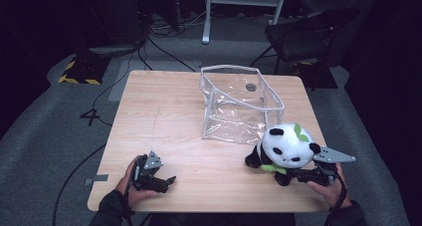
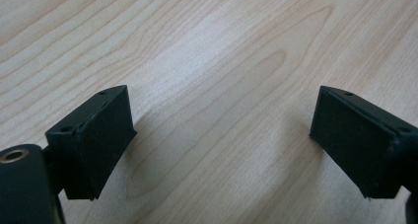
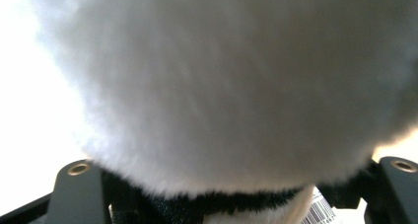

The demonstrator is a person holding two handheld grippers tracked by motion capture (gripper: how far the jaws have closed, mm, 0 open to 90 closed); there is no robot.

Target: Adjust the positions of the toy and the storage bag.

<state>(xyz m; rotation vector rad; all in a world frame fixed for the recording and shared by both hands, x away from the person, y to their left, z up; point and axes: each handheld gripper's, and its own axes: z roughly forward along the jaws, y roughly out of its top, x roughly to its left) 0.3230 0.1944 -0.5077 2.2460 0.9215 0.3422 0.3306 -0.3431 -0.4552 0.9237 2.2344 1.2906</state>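
White fur of the panda plush (image 3: 236, 86) sits right up against the right tool (image 1: 298, 175), jaws clamped on its lower body at the tabletop's (image 1: 164, 116) near right. Imo lift high, clear the rim of the clear bag (image 1: 239, 104) b4 dropping in. Left tool (image 1: 166, 182) rests wide open, empty.

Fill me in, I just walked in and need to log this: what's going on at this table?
A person works a handheld gripper in each hand. The right gripper has its fingers closed on a plush panda near the table's right front edge, just in front of an open clear plastic bag. The left gripper rests low over bare wood at the front left, fingers open and holding nothing.
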